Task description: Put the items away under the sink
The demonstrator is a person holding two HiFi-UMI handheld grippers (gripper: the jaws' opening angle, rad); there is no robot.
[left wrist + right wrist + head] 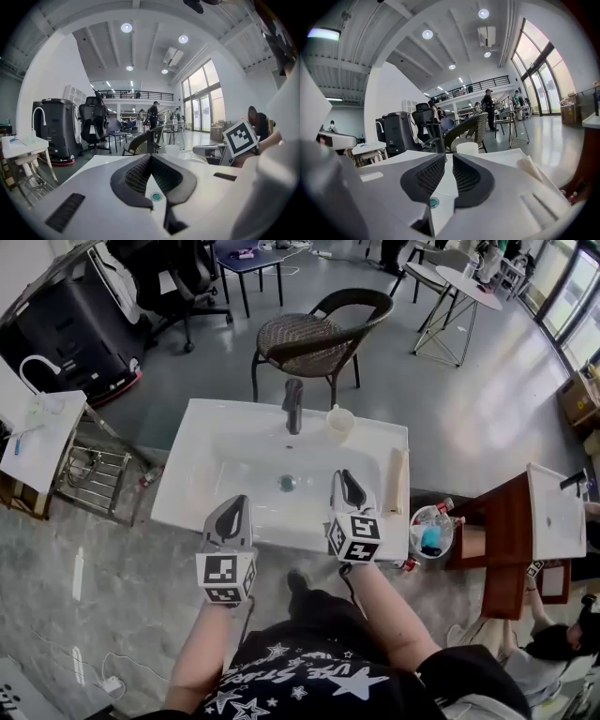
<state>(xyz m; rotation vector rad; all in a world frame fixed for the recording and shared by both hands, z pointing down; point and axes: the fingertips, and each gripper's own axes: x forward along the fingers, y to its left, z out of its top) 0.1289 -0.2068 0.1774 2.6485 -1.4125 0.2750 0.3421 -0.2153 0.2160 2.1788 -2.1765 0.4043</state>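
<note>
On sink (187, 486) rim: white cup (339, 421), upright, nr faucet (293, 405).

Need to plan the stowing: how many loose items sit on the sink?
2: a cup on the back rim beside the faucet, a cloth on the right rim. Part of the front rim is hidden.

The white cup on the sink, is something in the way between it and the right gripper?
No, nothing visible. Between the right gripper and the white cup lies only the bare sink basin. The tap stands left of the cup, and the cloth lies off to the right.
</note>
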